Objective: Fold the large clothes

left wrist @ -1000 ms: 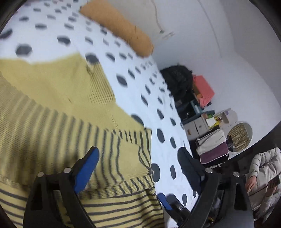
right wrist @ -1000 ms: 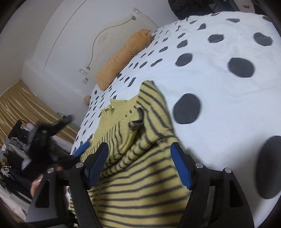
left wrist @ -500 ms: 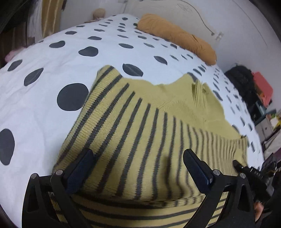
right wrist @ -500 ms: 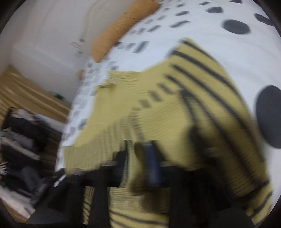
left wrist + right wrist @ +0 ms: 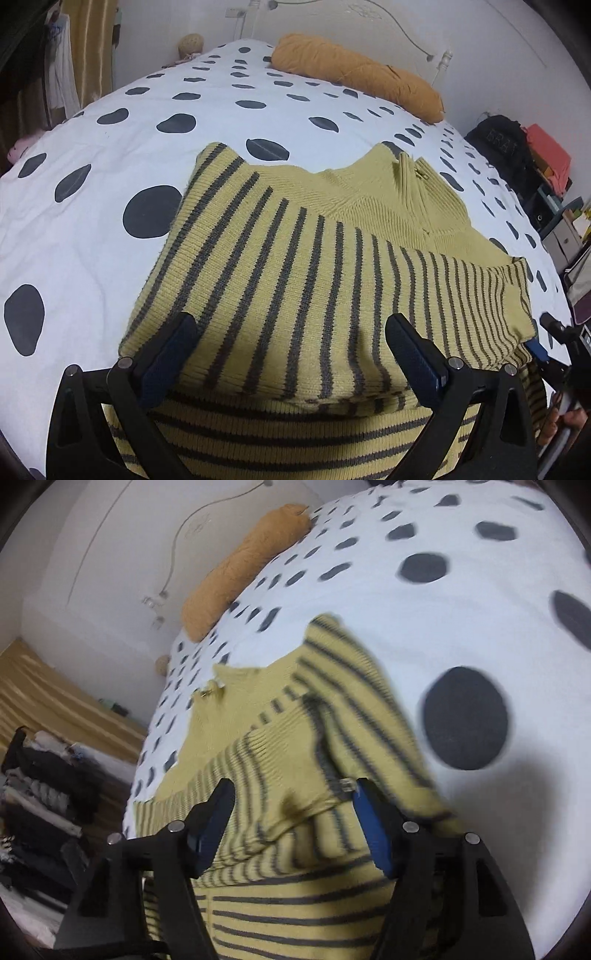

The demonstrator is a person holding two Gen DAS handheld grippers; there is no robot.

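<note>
A yellow sweater with dark grey stripes [image 5: 314,266] lies on the white bed with dark dots [image 5: 110,177]. Both sleeves are folded across its body and its plain yellow collar points toward the headboard. My left gripper [image 5: 291,354] is open and empty, just above the sweater's near part. My right gripper [image 5: 295,823] is open too, its fingers either side of a bunched fold of the sweater [image 5: 295,775] without clamping it. The right gripper's tip also shows at the right edge of the left wrist view [image 5: 554,332].
An orange bolster pillow [image 5: 354,74] lies at the head of the bed against the white wall. A black bag and red boxes [image 5: 517,155] stand beside the bed on the right. Stacked clothes [image 5: 44,794] lie on the floor on the other side.
My left gripper swung from the sweater's right edge to face its middle. My right gripper dipped into the sleeve fabric and drew back, now open over the fold.
</note>
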